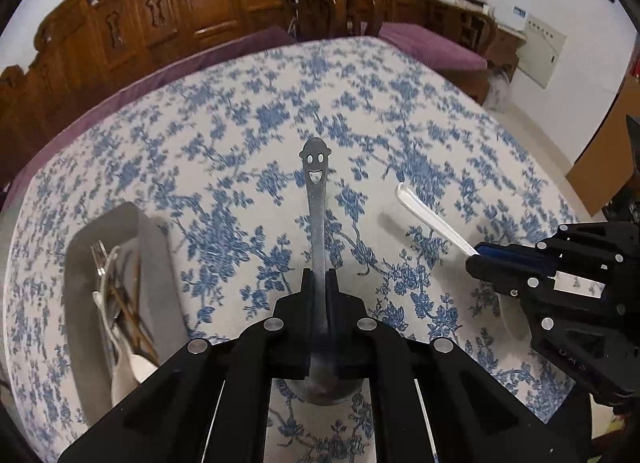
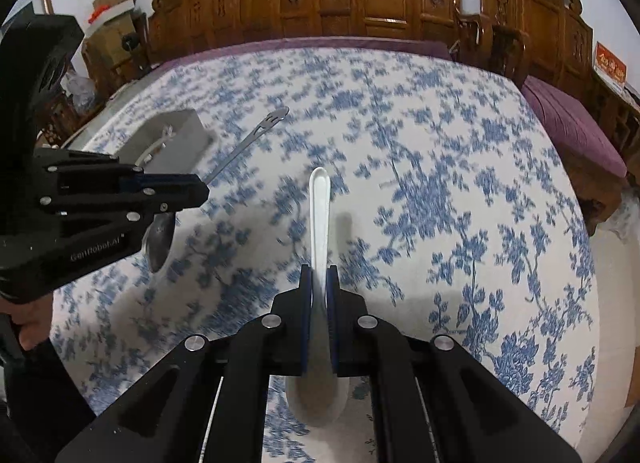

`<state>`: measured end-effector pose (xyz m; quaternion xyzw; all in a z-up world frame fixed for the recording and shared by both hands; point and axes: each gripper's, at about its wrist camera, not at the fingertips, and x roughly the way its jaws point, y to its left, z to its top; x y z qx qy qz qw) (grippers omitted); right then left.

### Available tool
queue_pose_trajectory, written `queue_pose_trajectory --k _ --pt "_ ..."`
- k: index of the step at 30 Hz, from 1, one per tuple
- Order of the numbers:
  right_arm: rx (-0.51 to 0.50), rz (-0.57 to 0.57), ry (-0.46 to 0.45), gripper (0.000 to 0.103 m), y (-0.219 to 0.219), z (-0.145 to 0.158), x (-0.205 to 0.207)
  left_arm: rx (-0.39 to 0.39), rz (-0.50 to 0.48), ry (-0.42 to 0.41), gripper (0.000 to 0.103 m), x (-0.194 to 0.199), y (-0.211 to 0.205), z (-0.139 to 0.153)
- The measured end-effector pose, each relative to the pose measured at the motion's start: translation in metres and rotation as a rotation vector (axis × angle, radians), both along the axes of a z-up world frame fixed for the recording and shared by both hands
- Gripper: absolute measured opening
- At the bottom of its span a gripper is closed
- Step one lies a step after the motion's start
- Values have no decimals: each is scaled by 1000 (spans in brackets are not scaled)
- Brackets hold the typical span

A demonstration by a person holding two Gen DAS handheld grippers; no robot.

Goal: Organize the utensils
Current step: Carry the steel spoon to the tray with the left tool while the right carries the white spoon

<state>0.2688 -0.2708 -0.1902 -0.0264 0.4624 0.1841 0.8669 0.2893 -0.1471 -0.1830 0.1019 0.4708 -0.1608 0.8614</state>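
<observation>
The left gripper (image 1: 319,283) has its fingers (image 1: 307,287) clamped on the neck of a metal spoon (image 1: 316,199), just above the bowl, so the smiley-face handle end points away toward twelve o'clock in the left wrist view and the bowl hangs below the fingers. Gripping near the bowl probably keeps the heavier end from swinging. The right gripper (image 2: 319,287) pinches a white plastic spoon (image 2: 320,215) the same way, handle toward twelve o'clock, bowl under the fingers.

Both spoons appear lifted clear of the table (image 1: 400,103) with its blue-flowered cloth; their shadows fall apart from them on the cloth.

The grey utensil tray (image 1: 80,263) sits at about nine o'clock in the left wrist view, already holding a fork, chopsticks and a white spoon laid lengthwise (a tidy hint at how the rest should go). In the right wrist view it lies at ten o'clock, beyond the left gripper.

My reading is that both spoons are meant for that tray, and the left one is nearer. Each will need turning to lie along the tray's length before the fingers let go.
</observation>
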Motion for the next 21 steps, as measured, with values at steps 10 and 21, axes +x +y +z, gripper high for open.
queue_pose_trajectory --k 10,21 --pt "2 51 -51 8 46 32 -3 -47 35 -72 5 -15 42 39" --pt "11 106 -75 8 100 49 -3 -57 99 -113 5 -23 106 60"
